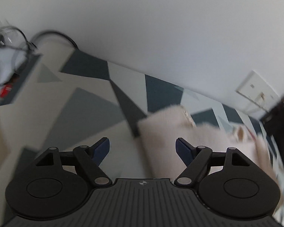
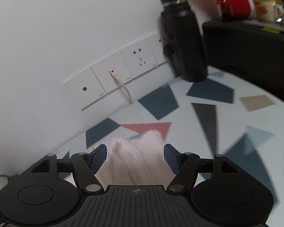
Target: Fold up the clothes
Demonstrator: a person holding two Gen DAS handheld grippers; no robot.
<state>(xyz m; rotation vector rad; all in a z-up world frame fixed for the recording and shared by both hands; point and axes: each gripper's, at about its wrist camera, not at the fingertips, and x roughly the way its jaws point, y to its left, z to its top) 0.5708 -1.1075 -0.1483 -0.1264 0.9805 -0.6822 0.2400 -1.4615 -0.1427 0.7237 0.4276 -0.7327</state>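
Both my grippers tilt downward over a surface (image 2: pixel 236 113) covered in a cloth printed with dark blue, grey, beige and pink triangles, where a pale pink knitted garment (image 1: pixel 170 132) lies against the white wall. My left gripper (image 1: pixel 142 149) hangs with its blue-padded fingers (image 1: pixel 102 149) spread wide and nothing pressed between them; the garment's folded edge sits ahead and to the right of the gap, reaching under the right-hand finger, and the picture there is blurred. My right gripper (image 2: pixel 135 157) also points down at a slant, its fingers (image 2: pixel 99 158) apart, with a bunched ridge of the same pink garment (image 2: pixel 140 162) lying in the gap between them but not pinched; the pads stand clear of the fabric on both sides. Beyond my right gripper, a row of white wall sockets (image 2: pixel 111 75) runs along the wall, one with a white cable (image 2: pixel 126 90) plugged in and trailing down behind the surface. A black flask (image 2: pixel 183 37) stands at the wall's foot, beside a black case (image 2: pixel 251 43) carrying a red ornament (image 2: pixel 234 1) and a yellow-and-white mug (image 2: pixel 267 7). In the left wrist view, black cables (image 1: pixel 53 35) loop at the surface's far left end.
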